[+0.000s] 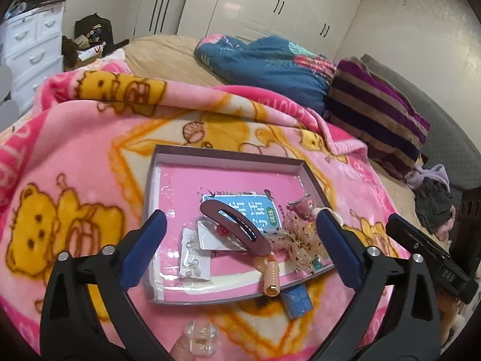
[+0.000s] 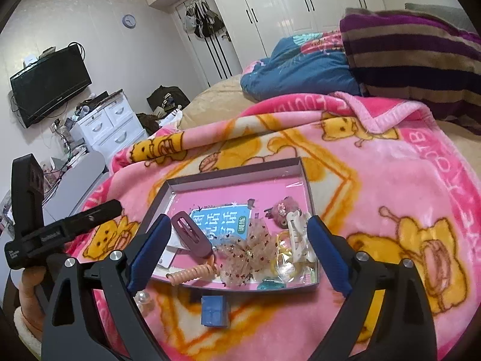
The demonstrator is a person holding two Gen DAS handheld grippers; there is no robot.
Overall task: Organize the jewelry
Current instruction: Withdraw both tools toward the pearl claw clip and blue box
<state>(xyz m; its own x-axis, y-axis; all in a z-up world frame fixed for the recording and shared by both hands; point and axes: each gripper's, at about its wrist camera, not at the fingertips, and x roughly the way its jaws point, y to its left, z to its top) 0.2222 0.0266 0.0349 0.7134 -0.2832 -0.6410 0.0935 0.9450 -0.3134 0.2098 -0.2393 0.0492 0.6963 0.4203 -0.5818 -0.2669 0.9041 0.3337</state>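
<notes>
I am holding my left gripper [image 1: 240, 240] and right gripper [image 2: 237, 249] wide and empty above the tray [image 1: 228, 153], because the hair clip [image 1: 237, 228] and bow [image 2: 246, 255] are lying inside already.

You get soft, even indoor light with faint shadows. Glare streaks the glossy wardrobe doors [image 1: 270, 3] at the far side. Fisheye bending curves both views' edges, corners go black, and fine detail looks slightly smeared.

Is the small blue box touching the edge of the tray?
Cannot tell. In the right wrist view the blue box seems just clear of the tray; the left wrist view shows them overlapping.
</notes>
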